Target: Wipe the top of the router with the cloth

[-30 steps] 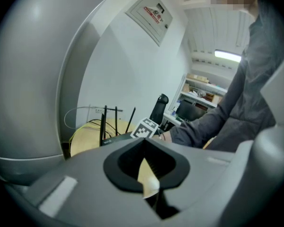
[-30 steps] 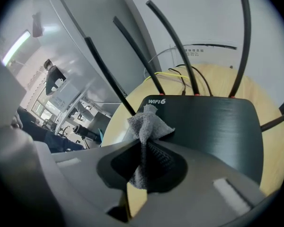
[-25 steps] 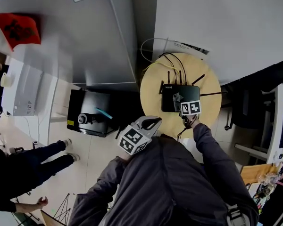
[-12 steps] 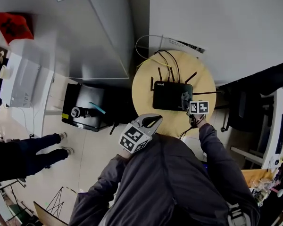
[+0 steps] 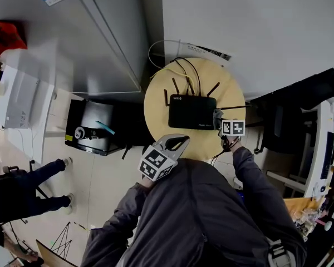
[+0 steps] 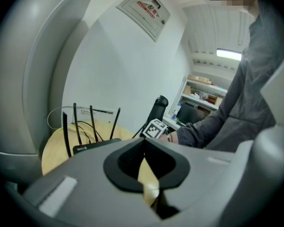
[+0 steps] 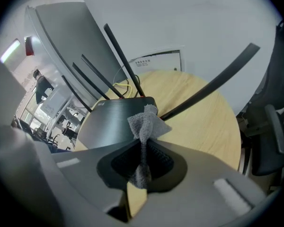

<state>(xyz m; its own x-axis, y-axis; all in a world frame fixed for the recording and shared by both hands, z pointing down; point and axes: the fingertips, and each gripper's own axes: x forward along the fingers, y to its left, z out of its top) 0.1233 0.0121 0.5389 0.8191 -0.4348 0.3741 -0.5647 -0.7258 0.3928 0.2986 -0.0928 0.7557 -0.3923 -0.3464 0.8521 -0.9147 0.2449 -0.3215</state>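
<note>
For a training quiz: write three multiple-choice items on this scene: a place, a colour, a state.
1. The router stands: A) on the round wooden table; B) in a drawer; C) in a box.
2. The cloth is: A) red; B) grey; C) yellow.
3. The right gripper is: A) open; B) shut on the cloth; C) shut, empty.
Key: A, the head view shows it on the tabletop; B, grey folds show in the right gripper view; B, its jaws pinch the cloth.
</note>
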